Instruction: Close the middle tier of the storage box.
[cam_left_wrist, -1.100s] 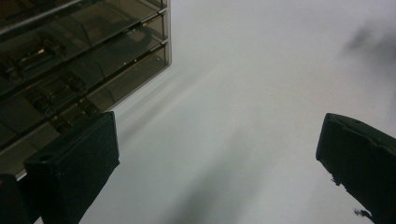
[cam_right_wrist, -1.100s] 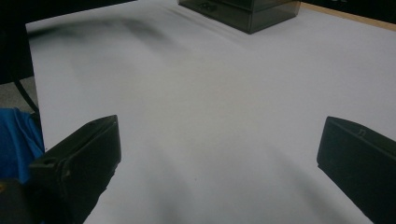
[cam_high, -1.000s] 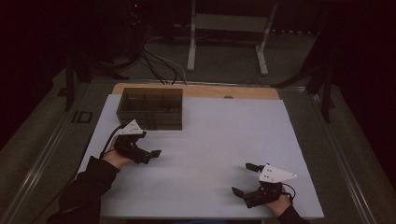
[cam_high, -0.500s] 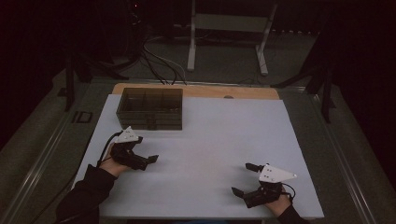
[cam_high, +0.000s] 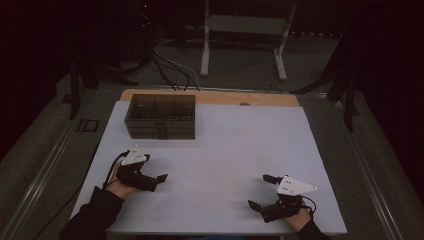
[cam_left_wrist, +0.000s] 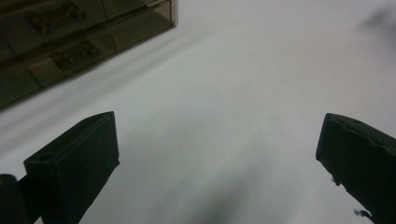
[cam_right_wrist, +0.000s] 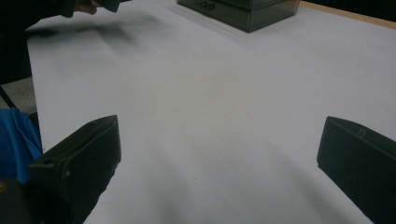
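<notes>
Resting between moves, by the look of it: both tools sit low on the white desk (cam_high: 225, 150) with nothing held, and the only object to work on is the dark box (cam_high: 160, 116), upper left of the high view, near the far edge of the white sheet. Left hand-held gripper (cam_high: 156, 181) lies lower left of that view, well short of the box, jaws spread wide and empty; its own view has the two black jaws far apart at the bottom corners, bare sheet between, and the box (cam_left_wrist: 70, 42) across the upper left, latches on its front wall visible. Right hand-held gripper (cam_high: 261, 192) sits lower right of the high view, well apart from the box, jaws likewise wide with nothing between; its own view puts the box (cam_right_wrist: 243, 11) at the top centre, far off. Judged step: approach not yet begun, or a pause before it. Next move likely calls for the left tool to travel up-frame to the box front and line up on a latch or wall. Forearms enter from the bottom edge, left sleeve (cam_high: 92, 215) dark, wrists low, tools pointing inward toward mid-desk.
</notes>
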